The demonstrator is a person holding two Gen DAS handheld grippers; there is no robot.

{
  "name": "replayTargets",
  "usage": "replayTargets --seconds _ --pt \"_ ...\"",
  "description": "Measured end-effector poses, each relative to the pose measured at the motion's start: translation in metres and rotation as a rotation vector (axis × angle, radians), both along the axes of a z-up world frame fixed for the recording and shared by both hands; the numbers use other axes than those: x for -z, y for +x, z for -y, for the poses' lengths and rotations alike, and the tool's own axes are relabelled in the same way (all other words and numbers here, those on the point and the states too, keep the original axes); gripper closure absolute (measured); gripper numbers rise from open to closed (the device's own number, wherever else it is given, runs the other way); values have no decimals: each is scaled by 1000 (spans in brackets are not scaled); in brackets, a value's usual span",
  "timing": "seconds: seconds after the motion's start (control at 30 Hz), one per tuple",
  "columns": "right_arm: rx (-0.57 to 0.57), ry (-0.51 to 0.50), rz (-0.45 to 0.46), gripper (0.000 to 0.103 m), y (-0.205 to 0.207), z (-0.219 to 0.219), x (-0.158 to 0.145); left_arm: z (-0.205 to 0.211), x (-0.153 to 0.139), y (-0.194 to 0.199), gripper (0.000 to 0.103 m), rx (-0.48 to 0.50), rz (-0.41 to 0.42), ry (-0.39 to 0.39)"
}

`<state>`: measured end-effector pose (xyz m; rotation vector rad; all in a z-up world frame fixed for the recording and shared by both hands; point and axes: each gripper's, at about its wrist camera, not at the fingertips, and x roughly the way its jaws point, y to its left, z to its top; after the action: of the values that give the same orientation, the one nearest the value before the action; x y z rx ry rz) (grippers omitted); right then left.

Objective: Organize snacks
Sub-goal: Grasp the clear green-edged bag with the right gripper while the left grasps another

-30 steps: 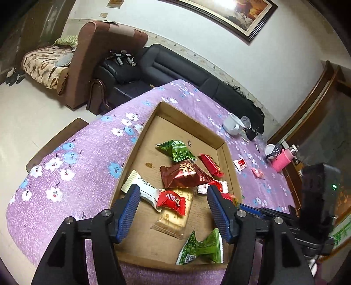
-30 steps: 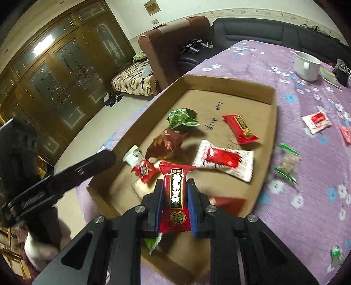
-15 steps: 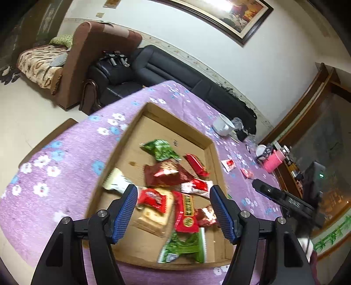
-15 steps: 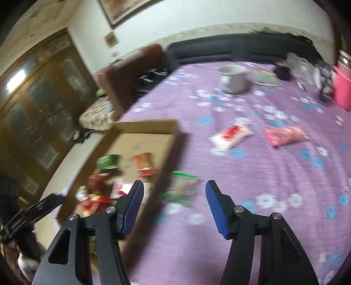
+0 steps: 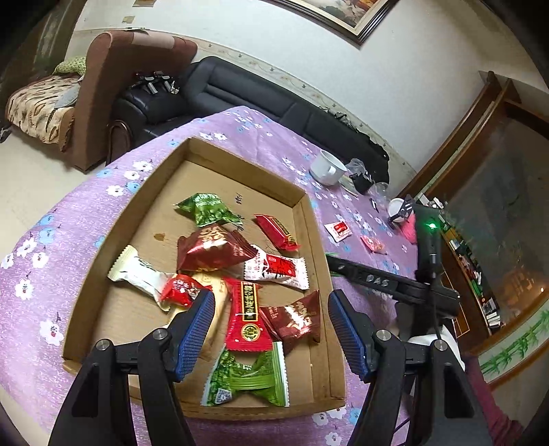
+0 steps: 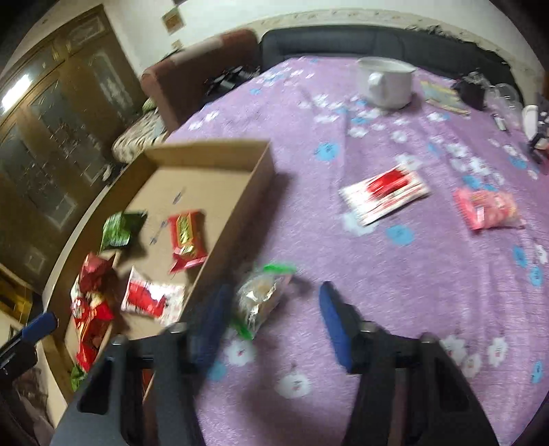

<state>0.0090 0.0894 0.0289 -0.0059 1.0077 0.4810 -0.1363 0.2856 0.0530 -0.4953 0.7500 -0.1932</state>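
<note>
Left wrist view: the left claw (image 5: pixel 271 329) hangs open and empty above the cardboard box (image 5: pixel 315 247); a red packet (image 5: pixel 247 314) lies between its pads among other snacks.

Right wrist view: the right claw (image 6: pixel 271 319) is closing, pads clear of the clear packet (image 6: pixel 262 296) between them on the worktop (image 6: pixel 394 274). The box wall stands just left; a mug (image 6: pixel 386 82) sits far ahead.

A home living room — black sofa (image 5: pixel 260 103), framed picture (image 5: pixel 343 13), floral tablecloth (image 5: pixel 68 219).

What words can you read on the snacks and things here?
"DAS": white letters on the black right hand-held gripper, seen from the left wrist.
Green snack packet: printed line too small to read surely.
Red snack packets: characters too small.
Right wrist view: all blurred.
</note>
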Motion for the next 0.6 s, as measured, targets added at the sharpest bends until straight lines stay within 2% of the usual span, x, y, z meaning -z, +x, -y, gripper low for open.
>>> replayTargets --seconds 0.03,0.1,0.23,0.33,0.4,0.47,0.53,0.6 --pt "4 -43 26 76 -5 -3 -1 1 0 1 31 4 -1 1" --pt "-7 -50 21 80 -11 0 -1 6 1 2 31 16 -5 2" --pt "10 -50 6 80 -30 22 -1 16 1 5 31 47 -8 2" --pt "37 -37 -33 79 -49 51 -3 32 -2 6 31 104 4 2" --pt "37 6 -79 76 -66 76 -5 43 -5 7 31 148 15 0" --pt "31 92 -77 68 -84 99 -14 60 -7 9 31 194 22 18" --pt "59 174 -28 46 -102 131 -30 75 -8 10 31 234 21 27" --pt "103 179 34 45 -113 158 -42 88 -8 11 31 266 14 35"
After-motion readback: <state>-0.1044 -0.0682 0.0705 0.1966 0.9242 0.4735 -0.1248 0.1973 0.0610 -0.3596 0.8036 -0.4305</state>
